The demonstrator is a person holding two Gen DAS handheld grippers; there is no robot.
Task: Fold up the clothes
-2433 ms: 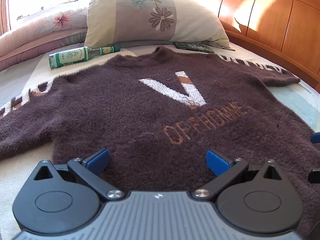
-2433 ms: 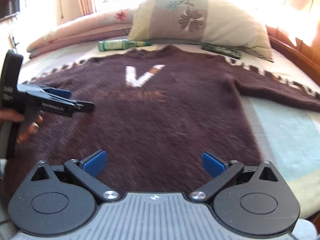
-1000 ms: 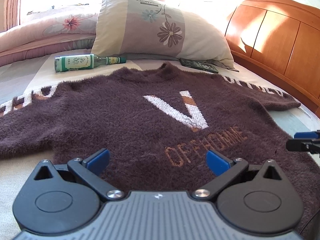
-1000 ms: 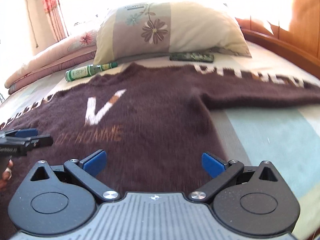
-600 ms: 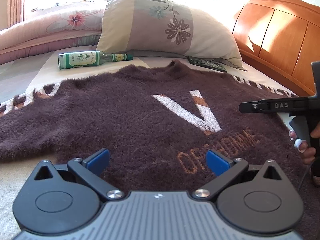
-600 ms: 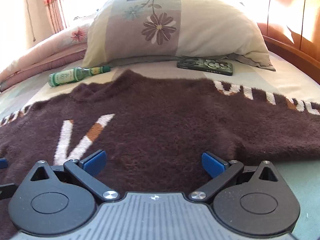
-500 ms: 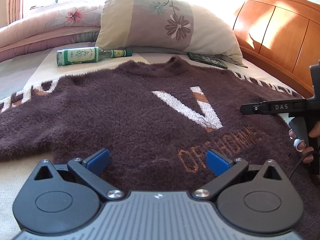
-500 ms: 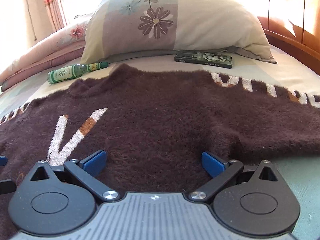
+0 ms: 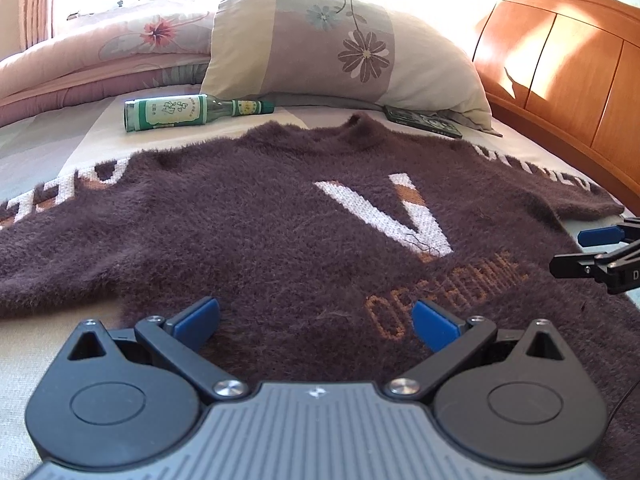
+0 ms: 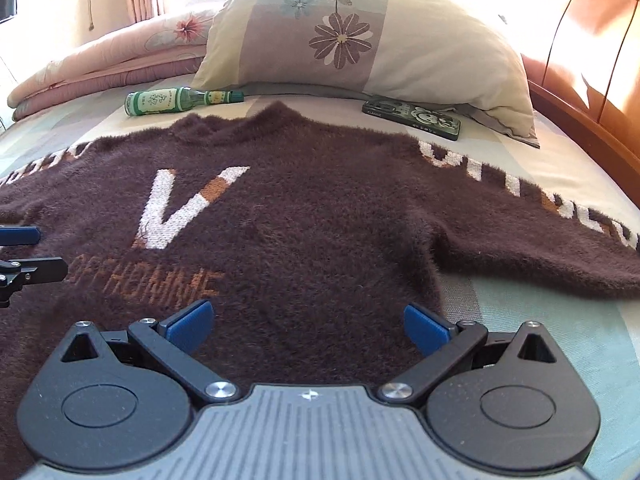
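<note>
A fuzzy dark brown sweater (image 9: 248, 232) (image 10: 328, 232) with a white V and orange lettering lies flat, front up, on the bed, both sleeves spread out sideways. My left gripper (image 9: 316, 320) hovers open over its lower left part, nothing between the blue pads. My right gripper (image 10: 306, 326) is open above the lower right part, near the side seam under the right sleeve (image 10: 540, 236). Each gripper's tip shows at the edge of the other's view.
A green glass bottle (image 9: 188, 112) (image 10: 176, 100) lies beyond the collar. A dark phone (image 10: 412, 118) rests by a flowered pillow (image 10: 360, 36). Folded pink quilts (image 9: 100, 60) lie at the back left. A wooden headboard (image 9: 560, 72) runs along the right. Bare sheet (image 10: 560, 340) shows right of the sweater.
My right gripper has pulled back and lower, so more of the sweater body shows. The left view has shifted slightly; the right gripper now sits at its far right edge, hand out of sight.
</note>
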